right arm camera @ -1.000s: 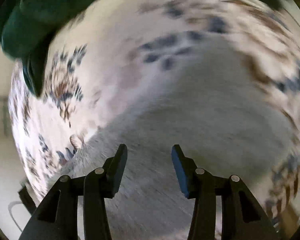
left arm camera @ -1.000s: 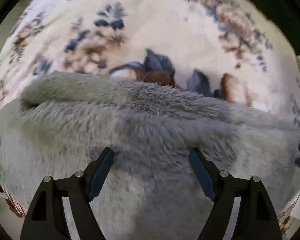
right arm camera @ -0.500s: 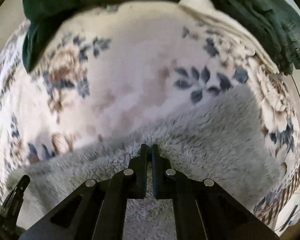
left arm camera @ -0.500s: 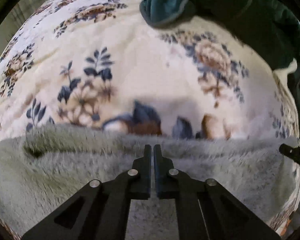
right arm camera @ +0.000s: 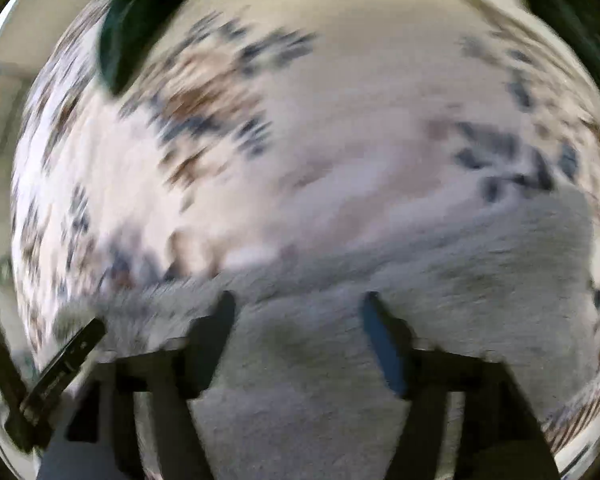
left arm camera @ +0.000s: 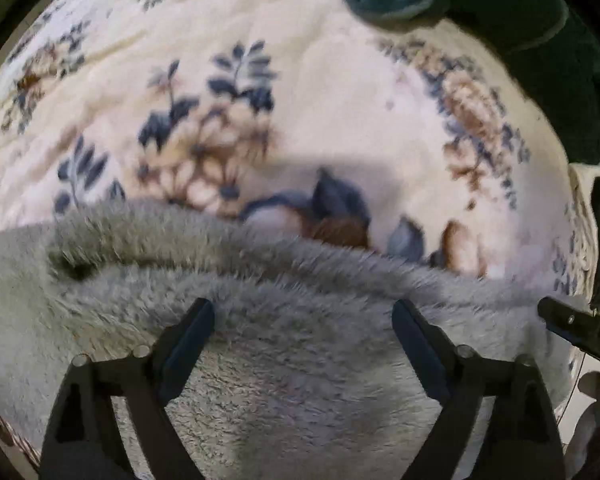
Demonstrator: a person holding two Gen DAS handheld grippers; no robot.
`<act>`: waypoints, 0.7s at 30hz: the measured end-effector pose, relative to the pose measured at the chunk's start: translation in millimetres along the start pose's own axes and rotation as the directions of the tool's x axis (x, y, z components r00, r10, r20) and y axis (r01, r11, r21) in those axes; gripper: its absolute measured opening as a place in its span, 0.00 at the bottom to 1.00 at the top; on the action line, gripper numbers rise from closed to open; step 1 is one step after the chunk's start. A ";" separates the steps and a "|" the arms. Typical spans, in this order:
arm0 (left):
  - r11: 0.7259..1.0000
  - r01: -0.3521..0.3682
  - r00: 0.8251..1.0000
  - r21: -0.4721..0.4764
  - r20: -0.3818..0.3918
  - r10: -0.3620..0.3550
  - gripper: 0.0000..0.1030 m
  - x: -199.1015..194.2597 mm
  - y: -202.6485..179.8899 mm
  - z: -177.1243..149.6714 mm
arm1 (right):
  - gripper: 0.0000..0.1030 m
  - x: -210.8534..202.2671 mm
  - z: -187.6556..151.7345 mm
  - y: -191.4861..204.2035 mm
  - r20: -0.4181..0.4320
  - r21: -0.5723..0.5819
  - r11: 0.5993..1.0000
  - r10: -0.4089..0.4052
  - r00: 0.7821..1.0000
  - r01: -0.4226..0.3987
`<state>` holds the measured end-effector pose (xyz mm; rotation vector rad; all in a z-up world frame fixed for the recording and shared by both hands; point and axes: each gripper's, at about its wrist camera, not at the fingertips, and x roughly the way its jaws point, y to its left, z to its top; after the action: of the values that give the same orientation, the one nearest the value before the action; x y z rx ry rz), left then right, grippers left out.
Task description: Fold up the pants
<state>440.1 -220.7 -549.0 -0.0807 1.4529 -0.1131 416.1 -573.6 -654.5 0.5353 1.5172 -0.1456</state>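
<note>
Left gripper (left arm camera: pixel 303 322): your jaws have just been opening and stand wide over the grey fleece pants (left arm camera: pixel 292 376), pinching nothing.
Right gripper (right arm camera: pixel 298 312): blurred, jaws likewise just opening, spread above the same fleece.
Pants: lying on the floral blanket (left arm camera: pixel 332 96), folded edge toward the flowers.
Dark green garment (left arm camera: pixel 520 12): at the blanket's far side.

Both sets of jaws, pressed together half a second ago, have just been opening. The left gripper (left arm camera: pixel 303 322) now stands wide over the grey fleece pants (left arm camera: pixel 300 380), gripping nothing. The right gripper (right arm camera: pixel 298 314) is spread too, and its view has turned blurry.
</note>
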 end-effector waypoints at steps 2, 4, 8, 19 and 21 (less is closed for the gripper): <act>1.000 -0.026 0.998 0.015 -0.064 0.027 0.88 29.2 0.9 -3.2 | 0.69 26.4 -5.6 21.4 -0.090 -0.086 0.995 -0.063 0.994 0.055; 0.996 -0.032 0.999 0.079 -0.033 0.034 0.76 42.3 -3.4 -8.1 | 0.47 49.1 -12.4 34.2 -0.109 -0.153 0.979 -0.150 0.983 0.132; 0.986 -0.019 0.996 0.165 0.089 0.004 0.06 16.7 -10.3 -12.0 | 0.07 45.1 -25.5 44.7 0.006 -0.197 0.949 -0.248 0.969 0.244; 0.987 0.054 0.986 0.149 0.146 -0.076 0.06 -19.5 0.9 5.3 | 0.05 -31.4 -32.6 45.9 0.223 -0.079 0.977 -0.175 0.959 0.196; 0.988 0.050 0.988 0.143 0.141 -0.071 0.07 -13.3 -0.7 13.3 | 0.05 -30.0 -22.6 51.8 0.225 -0.087 0.974 -0.185 0.957 0.208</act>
<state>451.8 -219.9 -534.3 -0.0185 1.2936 -0.2532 415.0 -525.7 -612.0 0.2694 1.3543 -0.2647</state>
